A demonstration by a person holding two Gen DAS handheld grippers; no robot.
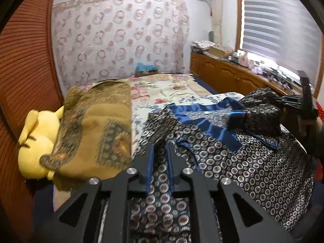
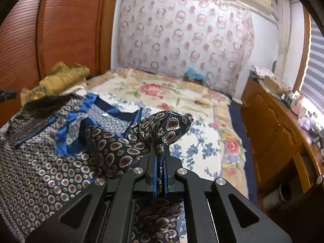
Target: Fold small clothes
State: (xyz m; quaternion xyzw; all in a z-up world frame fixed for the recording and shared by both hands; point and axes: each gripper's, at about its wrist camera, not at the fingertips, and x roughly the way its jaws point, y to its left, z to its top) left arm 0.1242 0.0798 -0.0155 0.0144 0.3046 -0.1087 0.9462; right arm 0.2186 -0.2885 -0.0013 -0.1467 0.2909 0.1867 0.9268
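Left hand-held gripper [image 1: 160, 151], fingers a narrow gap apart with patterned shirt [image 1: 253, 162] cloth between them; cannot tell if it is pinched. Right hand-held gripper [image 2: 160, 154] closed tight on a raised fold of shirt [image 2: 40, 162]. Shirt sprawls on floral bed [image 2: 182, 101], blue collar at 12 o'clock; yellow plush [image 1: 36, 141] at 9 o'clock.
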